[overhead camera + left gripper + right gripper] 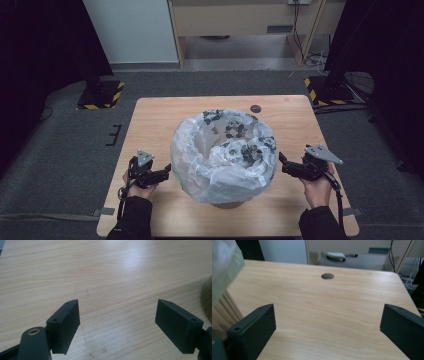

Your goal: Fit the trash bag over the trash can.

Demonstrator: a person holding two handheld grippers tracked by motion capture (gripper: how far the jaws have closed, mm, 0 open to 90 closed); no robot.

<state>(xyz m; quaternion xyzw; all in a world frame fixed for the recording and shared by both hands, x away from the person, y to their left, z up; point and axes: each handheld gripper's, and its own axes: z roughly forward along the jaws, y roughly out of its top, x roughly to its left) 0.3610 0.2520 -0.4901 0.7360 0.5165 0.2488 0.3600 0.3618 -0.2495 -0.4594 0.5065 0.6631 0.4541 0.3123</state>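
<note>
High view: bag-lined bin (223, 155) stands between left claw (167, 170) and right claw (281, 161), both spread wide, empty.

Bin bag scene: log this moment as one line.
left gripper: open, beside bag | right gripper: open, beside bag | bag: lining bin, untouched | table

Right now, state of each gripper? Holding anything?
Left gripper: open, jaws wide apart, nothing between them, beside the plastic bag.
Right gripper: open, jaws wide apart, nothing held, over the bare table.
</note>
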